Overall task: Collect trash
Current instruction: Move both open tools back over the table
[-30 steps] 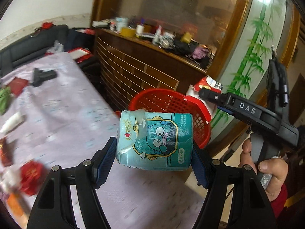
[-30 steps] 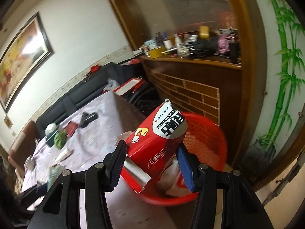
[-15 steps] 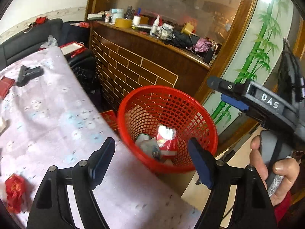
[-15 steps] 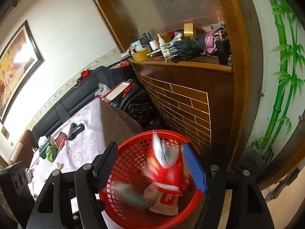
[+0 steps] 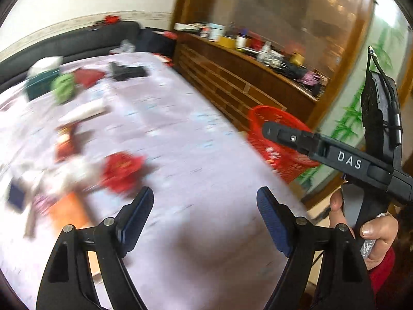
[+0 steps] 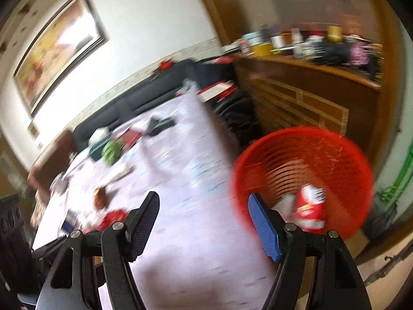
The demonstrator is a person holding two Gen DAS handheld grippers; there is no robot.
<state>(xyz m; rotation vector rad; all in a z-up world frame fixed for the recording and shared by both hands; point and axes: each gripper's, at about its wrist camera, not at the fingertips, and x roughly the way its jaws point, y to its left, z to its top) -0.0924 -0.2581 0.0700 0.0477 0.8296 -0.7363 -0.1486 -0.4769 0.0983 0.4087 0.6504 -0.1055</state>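
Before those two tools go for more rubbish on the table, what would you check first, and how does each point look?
1. Left tool empty: ok, nothing between its pads.
2. Right tool empty: ok, pads stand apart and bare.
3. Red basket upright beside the table: ok.
4. Dropped rubbish inside the basket: ok, a red carton lies at the bottom.
5. Rubbish left on the table: ok, a crumpled red wrapper lies nearest the left tool, with more bits behind it.
6. Exact shape and edges of that wrapper: cannot tell, the pictures are blurred.
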